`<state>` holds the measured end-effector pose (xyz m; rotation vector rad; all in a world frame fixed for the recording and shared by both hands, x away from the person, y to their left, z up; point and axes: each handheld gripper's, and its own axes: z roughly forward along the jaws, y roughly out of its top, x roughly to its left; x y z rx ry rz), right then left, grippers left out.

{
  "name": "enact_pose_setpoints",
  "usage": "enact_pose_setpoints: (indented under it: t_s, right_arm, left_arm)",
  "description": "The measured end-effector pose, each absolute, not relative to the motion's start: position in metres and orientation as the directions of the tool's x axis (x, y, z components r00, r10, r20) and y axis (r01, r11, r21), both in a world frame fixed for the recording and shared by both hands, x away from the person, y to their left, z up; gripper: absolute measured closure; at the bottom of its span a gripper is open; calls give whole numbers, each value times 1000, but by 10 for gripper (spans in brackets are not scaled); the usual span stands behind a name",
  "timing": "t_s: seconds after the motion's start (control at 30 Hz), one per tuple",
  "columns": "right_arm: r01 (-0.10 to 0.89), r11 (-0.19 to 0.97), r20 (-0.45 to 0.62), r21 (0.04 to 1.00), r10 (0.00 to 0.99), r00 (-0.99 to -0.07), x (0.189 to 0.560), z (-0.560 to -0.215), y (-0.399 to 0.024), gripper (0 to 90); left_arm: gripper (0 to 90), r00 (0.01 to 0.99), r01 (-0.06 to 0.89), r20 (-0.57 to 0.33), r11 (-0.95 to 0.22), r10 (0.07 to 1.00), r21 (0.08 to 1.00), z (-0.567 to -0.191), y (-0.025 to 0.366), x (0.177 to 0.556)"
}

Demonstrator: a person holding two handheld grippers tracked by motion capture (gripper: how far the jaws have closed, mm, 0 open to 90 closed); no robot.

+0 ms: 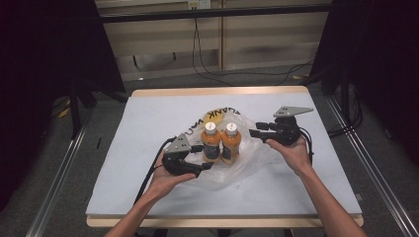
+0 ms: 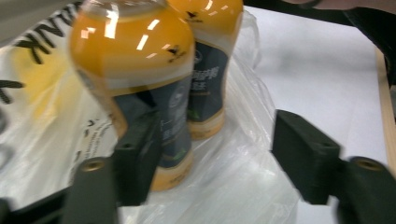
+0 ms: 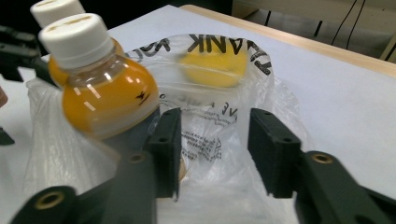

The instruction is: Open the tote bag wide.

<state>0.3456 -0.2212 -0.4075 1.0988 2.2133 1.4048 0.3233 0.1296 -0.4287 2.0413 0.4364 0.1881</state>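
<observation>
Dark curtains flank the room, with pale wall panels and loose black cables on the grey floor (image 1: 163,84) behind. A pale grey sheet covers the wooden table (image 1: 217,92). On it lies a crumpled clear plastic bag (image 1: 249,160) with black lettering and a yellow patch, and two orange juice bottles (image 1: 221,143) stand upright side by side on the bag. The left gripper (image 1: 200,168) sits just left of them, jaws wide apart and empty. The right gripper (image 1: 257,132) lies just right, jaws parted, holding nothing.
</observation>
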Motion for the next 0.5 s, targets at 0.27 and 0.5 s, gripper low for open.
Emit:
enact_pose_setpoints:
  t_s: [0.27, 0.5]
  right_arm:
    - [439, 224, 128, 870, 758, -639, 318, -403, -235, 296]
    - [419, 205, 120, 885, 768, -629, 294, -403, -245, 203]
  left_arm:
    - [163, 903, 242, -43, -425, 427, 872, -423, 153, 322]
    - [85, 867, 291, -43, -435, 496, 852, -427, 181, 316]
